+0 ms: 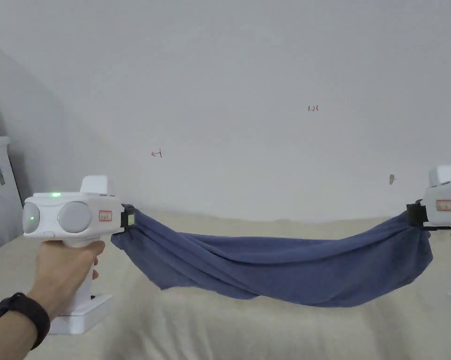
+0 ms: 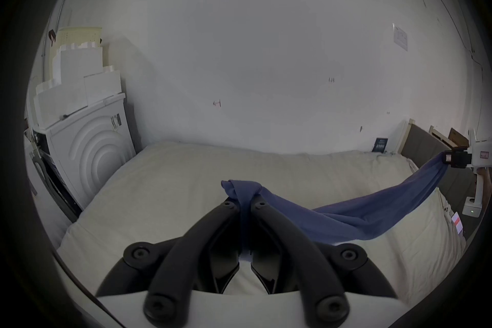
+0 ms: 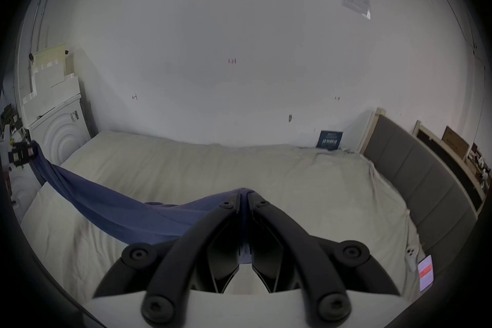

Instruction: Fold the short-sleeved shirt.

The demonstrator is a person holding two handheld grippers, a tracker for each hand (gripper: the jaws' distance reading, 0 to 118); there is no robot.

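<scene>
A dark blue shirt (image 1: 285, 267) hangs bunched in a sagging band above the cream bed (image 1: 219, 328), stretched between both grippers. My left gripper (image 1: 128, 219) is shut on its left end, and in the left gripper view the cloth (image 2: 243, 191) pokes out past the closed jaws of the left gripper (image 2: 245, 203). My right gripper (image 1: 414, 214) is shut on the right end, and in the right gripper view the right gripper (image 3: 243, 196) pinches the blue fabric (image 3: 119, 211). The lowest fold hangs close over the bed.
A white wall (image 1: 247, 93) stands behind the bed. A white appliance with stacked foam (image 2: 87, 147) is at the left end, a grey headboard (image 3: 415, 179) at the right. A dark book (image 3: 329, 140) leans against the wall. A phone (image 3: 425, 272) and a small white remote (image 3: 411, 255) lie near the bed's right edge.
</scene>
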